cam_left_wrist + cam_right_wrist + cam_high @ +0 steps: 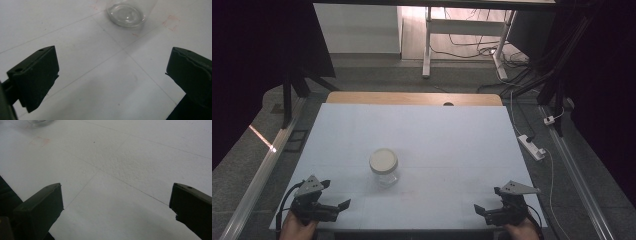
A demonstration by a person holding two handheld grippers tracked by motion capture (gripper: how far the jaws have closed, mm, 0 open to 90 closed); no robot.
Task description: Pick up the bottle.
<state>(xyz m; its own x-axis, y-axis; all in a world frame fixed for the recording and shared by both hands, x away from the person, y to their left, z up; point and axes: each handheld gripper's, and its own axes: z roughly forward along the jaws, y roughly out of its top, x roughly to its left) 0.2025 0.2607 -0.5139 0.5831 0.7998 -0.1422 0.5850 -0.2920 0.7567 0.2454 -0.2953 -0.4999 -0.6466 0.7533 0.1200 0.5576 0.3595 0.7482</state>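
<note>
Item: glass jar [384, 168], clear, capped with a pale round lid [383, 160]; set upright near the middle of the white table [422, 130], slightly toward the near edge. Contents cannot be told. Bare surface is seen on every side of it, out to all four edges. Left gripper [338, 195]: held at the near left corner, jaws spread wide, nothing between them; the jar is placed ahead and to its right, well apart. Right gripper [487, 199]: held at the near right corner, jaws likewise wide, gripping nothing; the jar is seen far to its left.
</note>
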